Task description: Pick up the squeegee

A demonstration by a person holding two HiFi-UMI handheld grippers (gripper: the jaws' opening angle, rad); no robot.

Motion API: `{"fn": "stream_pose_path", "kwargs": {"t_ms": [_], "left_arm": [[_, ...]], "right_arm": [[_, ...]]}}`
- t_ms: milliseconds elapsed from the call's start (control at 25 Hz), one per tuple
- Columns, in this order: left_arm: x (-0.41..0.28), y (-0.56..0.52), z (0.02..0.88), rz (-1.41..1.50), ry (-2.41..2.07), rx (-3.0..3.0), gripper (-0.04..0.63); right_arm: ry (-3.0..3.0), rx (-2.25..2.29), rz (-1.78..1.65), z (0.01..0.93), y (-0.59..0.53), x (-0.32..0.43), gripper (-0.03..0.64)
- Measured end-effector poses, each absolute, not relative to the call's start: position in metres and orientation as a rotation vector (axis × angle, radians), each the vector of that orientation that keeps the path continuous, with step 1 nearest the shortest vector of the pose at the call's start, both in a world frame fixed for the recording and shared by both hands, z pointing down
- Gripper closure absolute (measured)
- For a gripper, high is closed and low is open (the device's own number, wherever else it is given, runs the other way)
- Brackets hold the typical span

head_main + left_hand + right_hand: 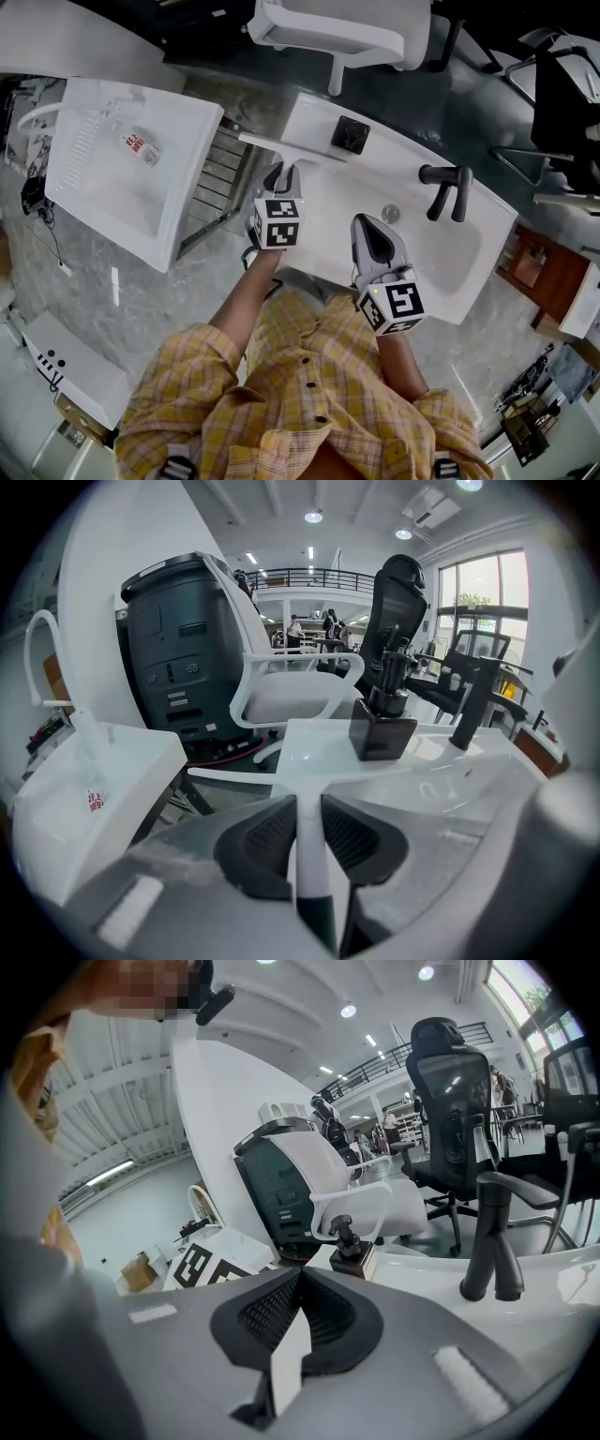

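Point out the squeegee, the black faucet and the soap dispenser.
squeegee (310, 848), left gripper view, on its white handle.
black faucet (494, 1232), right gripper view, on its upright body.
soap dispenser (382, 738), left gripper view, on its dark square base.

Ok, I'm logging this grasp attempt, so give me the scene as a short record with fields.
target: squeegee, white, lying on the sink rim beside the soap dispenser
left gripper: jaws closed on the squeegee's handle, pads touching both sides
right gripper: jaws together, empty, over the sink
faucet: black, untouched
lifted: cannot tell
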State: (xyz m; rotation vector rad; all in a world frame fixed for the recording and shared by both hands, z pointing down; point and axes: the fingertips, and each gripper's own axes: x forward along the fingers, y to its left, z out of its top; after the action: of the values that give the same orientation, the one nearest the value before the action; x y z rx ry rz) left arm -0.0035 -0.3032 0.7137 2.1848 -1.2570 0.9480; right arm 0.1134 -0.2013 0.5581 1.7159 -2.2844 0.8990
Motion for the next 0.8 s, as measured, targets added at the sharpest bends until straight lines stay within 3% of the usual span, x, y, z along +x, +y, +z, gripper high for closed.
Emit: {"fn": "stream_pose_path", "kwargs": {"t_ms": [800], "left_arm": [[-0.009,-0.279,0.642,0.816,-1.352,2.228,0.505]], "right_arm": [[-2.343,1.731,0.841,0.530,-0.196,0.109,0.617]]}}
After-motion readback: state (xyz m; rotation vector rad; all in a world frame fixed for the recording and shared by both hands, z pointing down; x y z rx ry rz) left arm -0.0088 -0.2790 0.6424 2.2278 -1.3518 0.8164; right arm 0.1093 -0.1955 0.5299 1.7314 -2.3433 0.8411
